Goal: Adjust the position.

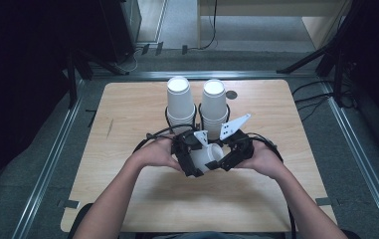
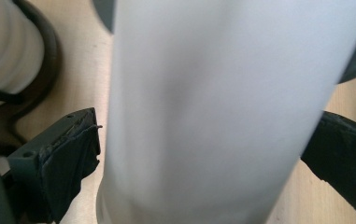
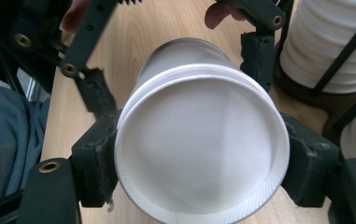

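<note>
A single white paper cup [image 1: 208, 157] lies on its side above the middle of the wooden table [image 1: 127, 164], between both grippers. My right gripper [image 1: 222, 155] is shut on the cup's base end; in the right gripper view the cup's round bottom [image 3: 199, 149] faces the camera with a black pad pressed on either side [image 3: 201, 158]. My left gripper [image 1: 200, 157] stands open around the same cup. Its fingers [image 3: 258, 53] flank the cup's far end, one of them with a visible gap. In the left gripper view the cup wall [image 2: 213, 93] stands between the spread jaws [image 2: 203, 140].
Two tall stacks of white cups [image 1: 179, 102] [image 1: 213, 102] stand in black wire holders just behind the grippers. A small dark disc [image 1: 232, 94] lies beside the right stack. The table's left, right and front parts are bare wood. Metal rails run along both sides.
</note>
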Available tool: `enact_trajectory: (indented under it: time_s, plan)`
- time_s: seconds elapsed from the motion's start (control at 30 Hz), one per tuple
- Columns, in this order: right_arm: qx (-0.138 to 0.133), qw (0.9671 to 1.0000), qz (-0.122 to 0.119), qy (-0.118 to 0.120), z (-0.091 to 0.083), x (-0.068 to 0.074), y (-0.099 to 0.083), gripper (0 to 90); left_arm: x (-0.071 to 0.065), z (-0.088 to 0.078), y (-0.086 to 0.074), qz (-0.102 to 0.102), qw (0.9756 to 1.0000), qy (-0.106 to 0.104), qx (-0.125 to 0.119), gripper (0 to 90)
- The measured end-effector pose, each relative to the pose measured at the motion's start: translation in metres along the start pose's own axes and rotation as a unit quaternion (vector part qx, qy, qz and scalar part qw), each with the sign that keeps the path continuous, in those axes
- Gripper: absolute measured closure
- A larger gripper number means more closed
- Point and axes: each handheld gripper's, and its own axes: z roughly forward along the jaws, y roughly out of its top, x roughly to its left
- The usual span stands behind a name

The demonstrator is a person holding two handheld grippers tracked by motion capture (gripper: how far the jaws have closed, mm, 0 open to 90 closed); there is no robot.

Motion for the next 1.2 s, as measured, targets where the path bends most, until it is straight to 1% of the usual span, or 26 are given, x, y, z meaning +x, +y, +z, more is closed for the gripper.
enact_trajectory:
  time_s: [0.03, 0.07, 0.13, 0.17, 0.23, 0.27, 0.33, 0.37, 0.4, 0.47, 0.57, 0.6, 0.73, 0.77, 0.83, 0.87, 0.9, 0.93, 1.03, 1.13, 1.2]
  plan:
    - [-0.001, 1.0, 0.001, -0.001, -0.001, 0.0, 0.0, 25.6, 0.001, -0.001, -0.001, -0.002, 1.0, 0.0, -0.009, 0.0]
    - [-0.001, 1.0, 0.003, -0.001, -0.003, 0.0, 0.0, 25.6, 0.002, -0.003, -0.002, -0.005, 0.9997, -0.006, -0.021, 0.0]
    - [-0.003, 1.0, 0.004, -0.002, -0.005, 0.0, -0.001, 25.6, 0.002, -0.006, -0.005, -0.005, 0.9995, -0.003, -0.032, 0.0]
    - [-0.006, 1.0, 0.005, -0.004, -0.006, -0.001, -0.002, 25.5, 0.002, -0.007, -0.006, -0.006, 0.9992, -0.005, -0.039, 0.0]
    - [-0.014, 0.9999, 0.009, -0.002, -0.009, -0.002, -0.002, 25.5, 0.002, -0.009, -0.009, -0.012, 0.9983, -0.003, -0.056, 0.0]
    - [-0.017, 0.9998, 0.01, -0.002, -0.011, -0.002, -0.002, 25.5, 0.002, -0.01, -0.01, -0.013, 0.998, -0.004, -0.061, 0.0]
    - [-0.021, 0.9997, 0.009, -0.002, -0.012, -0.002, -0.002, 25.5, 0.003, -0.011, -0.012, -0.012, 0.9974, 0.0, -0.07, 0.0]
    - [-0.022, 0.9997, 0.01, -0.003, -0.014, -0.002, -0.002, 25.6, 0.003, -0.012, -0.014, -0.016, 0.9969, -0.004, -0.077, 0.0]
    - [-0.024, 0.9997, 0.01, -0.004, -0.015, -0.002, -0.002, 25.5, 0.003, -0.013, -0.015, -0.013, 0.9967, -0.002, -0.08, 0.0]
    - [-0.027, 0.9996, 0.01, -0.003, -0.018, -0.001, -0.003, 25.5, 0.004, -0.013, -0.017, -0.016, 0.9963, -0.004, -0.084, 0.0]
    - [-0.036, 0.9993, 0.008, -0.002, -0.021, -0.001, -0.002, 25.5, 0.005, -0.013, -0.019, -0.022, 0.995, -0.007, -0.097, 0.0]
    - [-0.037, 0.9992, 0.012, 0.0, -0.023, 0.0, -0.002, 25.5, 0.005, -0.013, -0.02, -0.021, 0.9949, -0.006, -0.098, 0.0]
    - [-0.046, 0.9989, 0.008, -0.001, -0.026, 0.001, -0.001, 25.5, 0.005, -0.012, -0.022, -0.021, 0.995, -0.002, -0.098, 0.0]
    - [-0.047, 0.9989, 0.007, -0.002, -0.027, 0.001, 0.0, 25.6, 0.005, -0.012, -0.022, -0.021, 0.9948, 0.0, -0.1, 0.0]
    - [-0.047, 0.9989, 0.007, 0.0, -0.028, 0.001, 0.0, 25.6, 0.005, -0.011, -0.022, -0.024, 0.994, -0.004, -0.106, 0.0]
    - [-0.05, 0.9988, 0.005, -0.001, -0.028, 0.001, 0.0, 25.6, 0.005, -0.012, -0.021, -0.022, 0.994, 0.003, -0.108, 0.0]
    - [-0.052, 0.9986, 0.008, 0.002, -0.029, 0.002, 0.001, 25.6, 0.005, -0.011, -0.021, -0.022, 0.9937, 0.0, -0.11, 0.0]
    - [-0.055, 0.9985, 0.006, 0.001, -0.029, 0.002, 0.001, 25.6, 0.005, -0.011, -0.021, -0.021, 0.9935, 0.002, -0.112, 0.0]
    - [-0.06, 0.9982, 0.003, -0.001, -0.031, 0.003, 0.003, 25.6, 0.005, -0.01, -0.021, -0.023, 0.993, -0.002, -0.116, 0.0]
    - [-0.067, 0.9977, 0.001, 0.0, -0.035, 0.003, 0.004, 25.6, 0.006, -0.008, -0.022, -0.025, 0.9934, -0.004, -0.112, 0.0]
    - [-0.073, 0.9973, 0.003, -0.001, -0.038, 0.003, 0.004, 25.6, 0.005, -0.007, -0.023, -0.024, 0.9932, -0.006, -0.114, 0.0]
